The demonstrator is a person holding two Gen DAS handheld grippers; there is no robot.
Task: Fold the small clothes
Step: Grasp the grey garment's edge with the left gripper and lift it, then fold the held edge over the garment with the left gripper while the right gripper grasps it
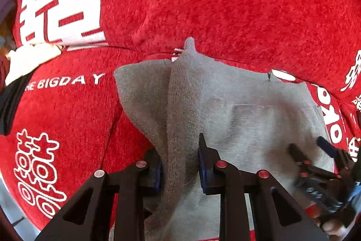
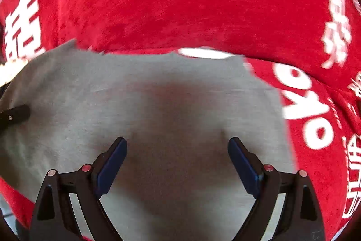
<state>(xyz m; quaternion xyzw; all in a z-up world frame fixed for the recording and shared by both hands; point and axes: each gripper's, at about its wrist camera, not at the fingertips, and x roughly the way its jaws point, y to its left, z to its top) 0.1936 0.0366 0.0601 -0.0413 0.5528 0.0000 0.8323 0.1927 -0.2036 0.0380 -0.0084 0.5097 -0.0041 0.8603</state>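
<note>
A small grey garment [image 1: 248, 119] lies on a red cover with white print [image 1: 203, 3]. My left gripper [image 1: 180, 162] is shut on a raised fold of the grey garment, the cloth bunched between its blue pads and lifted into a ridge. My right gripper [image 2: 178, 150] is open and empty, its blue pads wide apart just above the flat grey garment [image 2: 158, 101]. The right gripper also shows at the right edge of the left wrist view [image 1: 311, 146], over the garment's right side. A left finger tip [image 2: 15, 115] shows at the left of the right wrist view.
The red cover [image 2: 180, 3] rises behind the garment like a cushion back. A cream and black piece of cloth [image 1: 24, 64] lies at the far left on the cover. White lettering covers the red fabric on both sides.
</note>
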